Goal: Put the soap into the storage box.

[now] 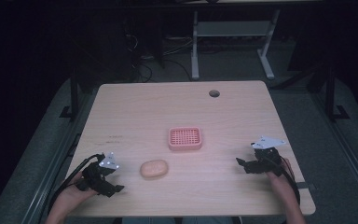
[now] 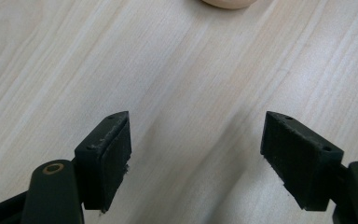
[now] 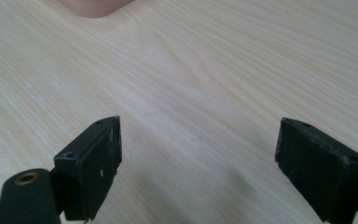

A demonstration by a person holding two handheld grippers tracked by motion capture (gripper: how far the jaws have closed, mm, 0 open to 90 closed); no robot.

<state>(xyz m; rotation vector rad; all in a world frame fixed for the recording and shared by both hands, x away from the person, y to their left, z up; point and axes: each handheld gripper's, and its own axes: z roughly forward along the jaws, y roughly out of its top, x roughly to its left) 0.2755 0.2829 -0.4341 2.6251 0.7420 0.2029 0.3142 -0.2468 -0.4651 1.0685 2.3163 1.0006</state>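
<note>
A peach-coloured oval soap bar lies on the wooden table, near its front. Behind it and slightly right sits a pink slotted soap dish. My left gripper rests low at the front left, open, a short way left of the soap. The soap's edge peeks in at the top of the left gripper view, beyond the gripper, whose jaws stand wide over bare wood. My right gripper is open at the front right. In the right gripper view the dish's corner lies ahead of the gripper.
A round cable hole sits near the table's far edge. Beyond the table are a white desk frame and cables on a dark floor. Dark metal frame rails flank the table on both sides.
</note>
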